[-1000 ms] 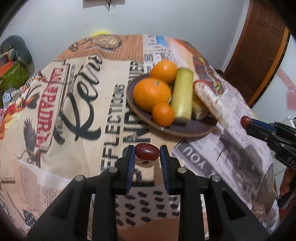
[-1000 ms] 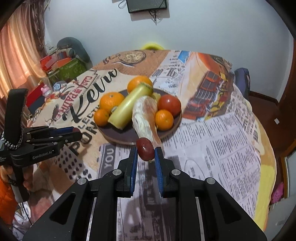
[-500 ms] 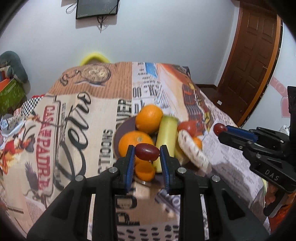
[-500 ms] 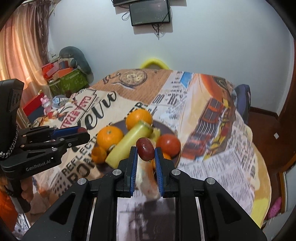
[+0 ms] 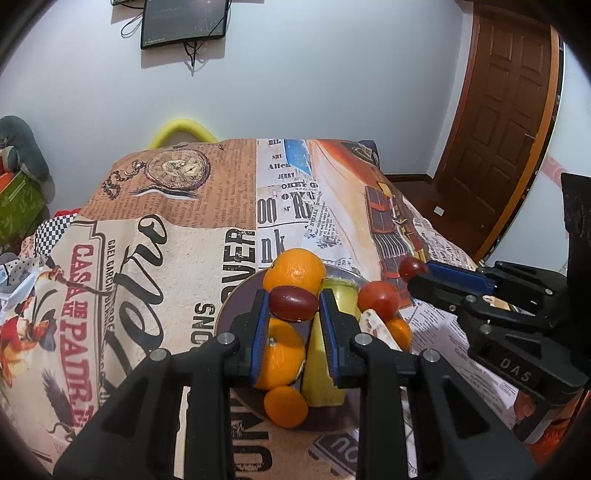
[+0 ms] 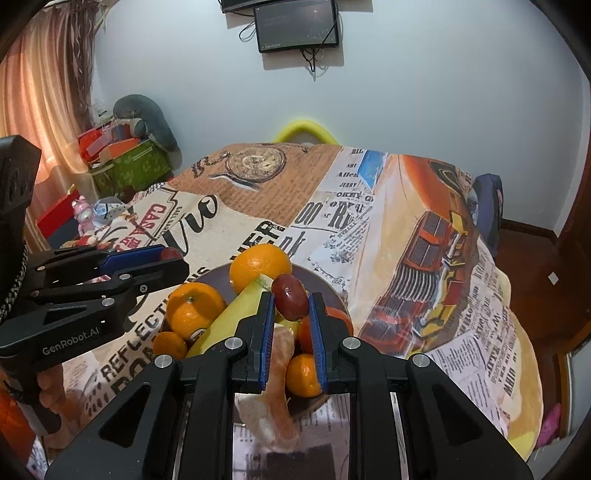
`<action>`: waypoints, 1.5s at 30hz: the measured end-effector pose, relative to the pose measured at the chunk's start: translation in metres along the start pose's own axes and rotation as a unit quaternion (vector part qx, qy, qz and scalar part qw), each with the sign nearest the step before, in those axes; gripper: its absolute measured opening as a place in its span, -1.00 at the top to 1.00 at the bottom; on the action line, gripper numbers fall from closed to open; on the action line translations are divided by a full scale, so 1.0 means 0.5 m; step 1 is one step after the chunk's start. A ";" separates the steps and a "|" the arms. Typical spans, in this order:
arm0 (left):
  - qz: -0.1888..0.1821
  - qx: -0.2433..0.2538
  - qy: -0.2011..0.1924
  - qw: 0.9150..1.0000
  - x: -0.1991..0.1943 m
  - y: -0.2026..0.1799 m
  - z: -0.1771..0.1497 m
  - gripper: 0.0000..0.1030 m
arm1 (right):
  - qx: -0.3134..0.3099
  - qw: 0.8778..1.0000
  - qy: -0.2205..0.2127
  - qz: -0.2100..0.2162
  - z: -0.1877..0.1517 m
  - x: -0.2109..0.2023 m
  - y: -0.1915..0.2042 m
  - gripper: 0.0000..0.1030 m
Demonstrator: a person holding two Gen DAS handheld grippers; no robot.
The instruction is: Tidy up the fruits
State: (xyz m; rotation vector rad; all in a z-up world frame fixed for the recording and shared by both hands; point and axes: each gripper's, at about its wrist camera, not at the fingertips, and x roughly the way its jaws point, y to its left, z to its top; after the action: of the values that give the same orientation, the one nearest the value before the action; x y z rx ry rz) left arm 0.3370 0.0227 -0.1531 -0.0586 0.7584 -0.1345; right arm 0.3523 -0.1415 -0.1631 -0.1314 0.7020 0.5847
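Left gripper: I have it raised over the plate, clamped on a dark red grape at the fingertips.
Right gripper: mine too is above the plate, pinching a second grape; from the left view it reaches in from the right.
Plate contents: oranges, a yellow-green cylinder, a tomato, a pale peeled piece.
Surroundings: printed tablecloth, wall monitor, brown door.
Obstruction: my own fingers hide part of the fruit.

Even, soft indoor light; sharp centre, strong fisheye warp and dark corners.
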 end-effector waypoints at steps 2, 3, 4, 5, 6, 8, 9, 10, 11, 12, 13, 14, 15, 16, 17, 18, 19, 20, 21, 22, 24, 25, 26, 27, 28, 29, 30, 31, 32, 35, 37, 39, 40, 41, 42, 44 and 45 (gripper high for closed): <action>-0.002 -0.004 0.006 1.000 0.015 0.003 0.002 0.48 | 0.001 1.000 0.006 0.002 0.000 0.013 -0.002 0.67; -0.003 -0.006 0.009 1.000 0.021 0.005 0.001 0.48 | 0.002 1.000 0.009 0.003 0.000 0.020 -0.004 0.67; -0.004 -0.008 0.013 1.000 0.030 0.008 0.001 0.48 | 0.003 1.000 0.011 0.003 0.000 0.026 -0.005 0.67; -0.002 -0.010 0.019 1.000 0.041 0.011 0.000 0.48 | 0.003 1.000 0.014 0.003 0.000 0.033 -0.006 0.67; -0.001 -0.011 0.022 1.000 0.046 0.012 -0.001 0.48 | 0.004 1.000 0.017 0.002 0.000 0.039 -0.007 0.67; 0.001 -0.012 0.034 0.999 0.065 0.016 -0.004 0.48 | 0.007 1.000 0.024 0.006 0.002 0.053 -0.009 0.66; 0.001 -0.013 0.038 0.999 0.072 0.018 -0.005 0.48 | 0.010 0.999 0.029 0.011 0.002 0.060 -0.011 0.66; 0.001 -0.015 0.043 0.999 0.080 0.020 -0.006 0.48 | 0.012 0.999 0.033 0.013 0.003 0.066 -0.011 0.66; 0.001 -0.016 0.045 0.999 0.084 0.021 -0.007 0.48 | 0.012 0.999 0.037 0.013 0.002 0.071 -0.011 0.66; 0.000 -0.016 0.046 0.999 0.087 0.021 -0.007 0.48 | 0.012 0.999 0.040 0.011 0.000 0.076 -0.012 0.66; -0.001 -0.016 0.046 0.999 0.088 0.021 -0.008 0.48 | 0.012 0.999 0.042 0.011 -0.001 0.078 -0.012 0.66; -0.001 -0.015 0.044 0.999 0.089 0.020 -0.009 0.48 | 0.013 0.999 0.043 0.013 -0.004 0.079 -0.013 0.66; 0.000 -0.014 0.044 0.999 0.089 0.018 -0.009 0.48 | 0.015 0.999 0.045 0.014 -0.004 0.082 -0.014 0.66; -0.001 -0.014 0.045 0.999 0.091 0.017 -0.009 0.47 | 0.016 0.999 0.047 0.015 -0.006 0.083 -0.014 0.66; -0.004 -0.014 0.047 0.999 0.094 0.016 -0.010 0.47 | 0.017 0.999 0.048 0.014 -0.006 0.084 -0.015 0.66; -0.006 -0.015 0.050 0.999 0.096 0.016 -0.010 0.47 | 0.018 0.999 0.049 0.014 -0.007 0.086 -0.016 0.62; -0.006 -0.015 0.051 0.999 0.098 0.016 -0.011 0.45 | 0.020 0.998 0.052 0.016 -0.007 0.086 -0.017 0.53; -0.007 -0.015 0.053 0.998 0.100 0.015 -0.011 0.42 | 0.021 0.998 0.052 0.017 -0.007 0.086 -0.018 0.47; -0.008 -0.016 0.053 0.998 0.100 0.014 -0.012 0.41 | 0.021 0.998 0.051 0.017 -0.007 0.084 -0.019 0.39; -0.009 -0.016 0.053 0.998 0.099 0.014 -0.012 0.40 | 0.020 0.999 0.048 0.014 -0.008 0.082 -0.019 0.37; -0.005 -0.015 0.051 0.999 0.097 0.013 -0.012 0.36 | 0.020 0.999 0.047 0.013 -0.007 0.078 -0.021 0.37; -0.005 -0.016 0.049 0.999 0.094 0.013 -0.012 0.34 | 0.022 0.999 0.045 0.015 -0.007 0.075 -0.022 0.37; -0.006 -0.017 0.047 0.999 0.090 0.012 -0.011 0.33 | 0.024 0.999 0.042 0.015 -0.006 0.069 -0.023 0.37; -0.006 -0.017 0.046 0.999 0.085 0.012 -0.011 0.33 | 0.025 0.999 0.038 0.015 -0.005 0.061 -0.024 0.37; -0.004 -0.017 0.042 0.999 0.077 0.011 -0.010 0.33 | 0.027 0.999 0.034 0.014 -0.004 0.054 -0.024 0.37; -0.001 -0.016 0.037 0.999 0.067 0.010 -0.008 0.33 | 0.028 0.999 0.029 0.014 -0.003 0.046 -0.024 0.37; 0.002 -0.015 0.032 0.999 0.057 0.009 -0.006 0.33 | 0.029 0.999 0.024 0.014 -0.001 0.037 -0.023 0.37; 0.007 -0.013 0.023 1.000 0.040 0.006 -0.003 0.33 | 0.029 0.999 0.019 0.012 0.002 0.025 -0.023 0.37; 0.011 -0.012 0.016 1.000 0.028 0.005 -0.001 0.33 | 0.029 0.999 0.011 0.010 0.005 0.010 -0.021 0.37; 0.015 -0.010 -0.014 1.000 -0.034 -0.004 0.009 0.33 | 0.021 1.000 -0.016 -0.001 0.017 -0.044 -0.010 0.37; 0.011 -0.008 -0.031 0.999 -0.072 -0.010 0.013 0.33 | 0.016 0.999 -0.036 -0.007 0.023 -0.080 0.001 0.37; 0.013 -0.001 -0.054 0.998 -0.122 -0.022 0.018 0.33 | 0.008 0.998 -0.061 -0.011 0.031 -0.132 0.016 0.37; 0.016 0.003 -0.066 0.998 -0.148 -0.030 0.020 0.33 | 0.007 0.997 -0.070 -0.012 0.034 -0.150 0.022 0.37; 0.017 0.007 -0.082 0.996 -0.184 -0.039 0.022 0.33 | 0.005 0.997 -0.082 -0.011 0.038 -0.176 0.029 0.37; 0.017 0.009 -0.090 0.996 -0.202 -0.044 0.022 0.33 | 0.004 0.995 -0.095 -0.010 0.041 -0.204 0.037 0.37; 0.017 0.012 -0.118 0.993 -0.262 -0.058 0.022 0.33 | 0.001 0.993 -0.118 -0.012 0.044 -0.248 0.050 0.37; 0.018 0.013 -0.131 0.991 -0.289 -0.064 0.021 0.33 | 0.000 0.991 -0.131 -0.014 0.045 -0.270 0.057 0.37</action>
State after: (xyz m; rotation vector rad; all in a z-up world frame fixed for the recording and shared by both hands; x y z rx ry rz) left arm 0.2374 0.0116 -0.0440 -0.0372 0.4951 -0.0993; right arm 0.2668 -0.1734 -0.0569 -0.0629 0.4443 0.5624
